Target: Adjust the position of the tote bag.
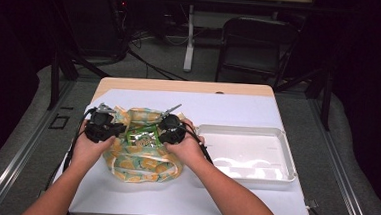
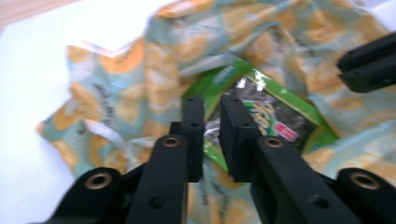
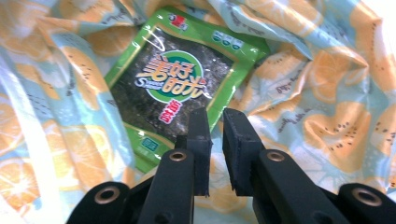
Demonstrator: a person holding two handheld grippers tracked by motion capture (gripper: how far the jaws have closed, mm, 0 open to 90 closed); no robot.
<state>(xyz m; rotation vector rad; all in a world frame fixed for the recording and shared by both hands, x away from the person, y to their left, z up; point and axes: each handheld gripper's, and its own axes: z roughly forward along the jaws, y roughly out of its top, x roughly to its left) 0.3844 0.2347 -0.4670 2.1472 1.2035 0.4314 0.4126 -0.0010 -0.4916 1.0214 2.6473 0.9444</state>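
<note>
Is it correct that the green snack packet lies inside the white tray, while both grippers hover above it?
Not quite. The green snack packet lies in the opened fruit-patterned bag, not in the white tray, which stands to the bag's right, as the high view shows. Both grippers do hover above the packet.

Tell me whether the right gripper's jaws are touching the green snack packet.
Cannot tell. In the right gripper view the right gripper has its jaws slightly parted with nothing between them, overlapping the green snack packet edge; no gap or contact shows plainly.

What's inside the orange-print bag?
A green seaweed snack packet lies in the open mouth of the orange-print bag. The bag's folds cover its lower edge; anything beneath the packet is hidden.
</note>
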